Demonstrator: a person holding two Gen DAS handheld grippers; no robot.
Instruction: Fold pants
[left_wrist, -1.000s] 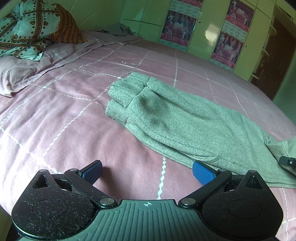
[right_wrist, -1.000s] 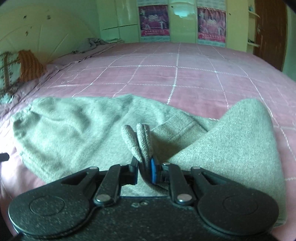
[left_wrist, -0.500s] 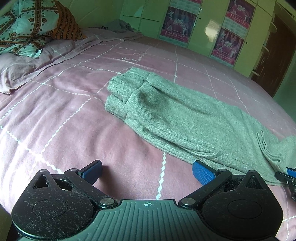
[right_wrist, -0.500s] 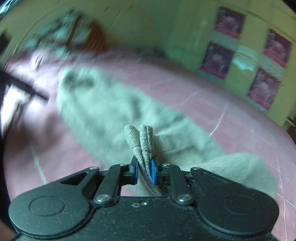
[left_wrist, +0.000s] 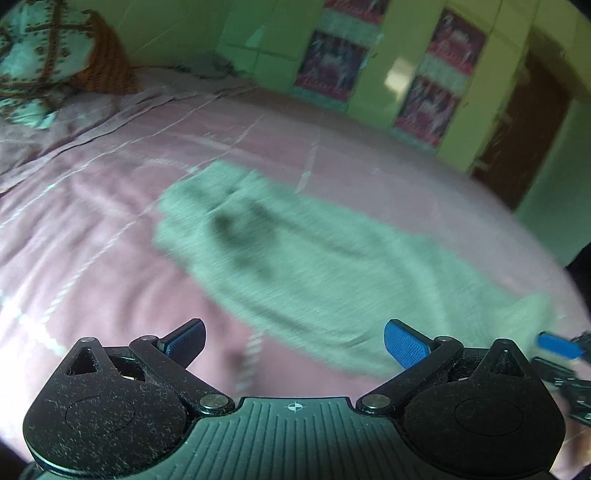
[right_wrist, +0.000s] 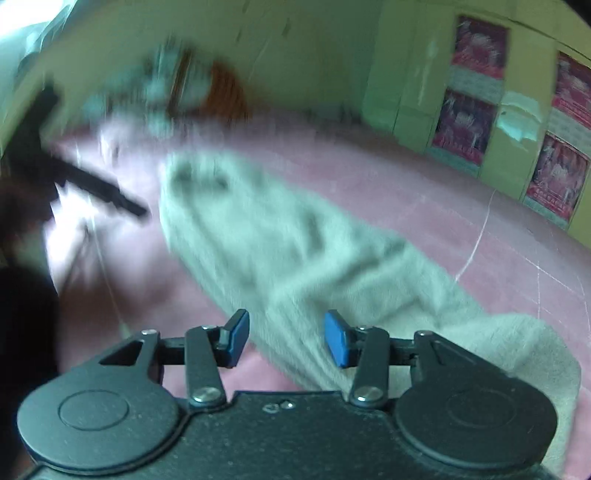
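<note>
My left hand-held gripper (left_wrist: 293, 341) is spread wide with nothing between its blue pads, and my right hand-held gripper (right_wrist: 286, 338) is spread too, gripping nothing. Just beyond both, the grey-green pants (left_wrist: 314, 258) lie stretched across the pink bed (left_wrist: 92, 229), apparently doubled lengthwise, though blur hides detail. Farther off, a patterned pillow (left_wrist: 44, 59) and postered wardrobe doors (left_wrist: 424, 77).

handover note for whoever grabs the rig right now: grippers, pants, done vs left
Left gripper: open, empty, above the pink bedspread beside the pants.
Right gripper: open, nothing between the pads, over the near end of the pants.
Pants: grey, lying lengthwise on the bed, legs apparently stacked; the near end is bunched. Frames are blurred, so details are unsure.
Done: apparently the lengthwise fold.
Left: smooth the near end, fold end to end.
</note>
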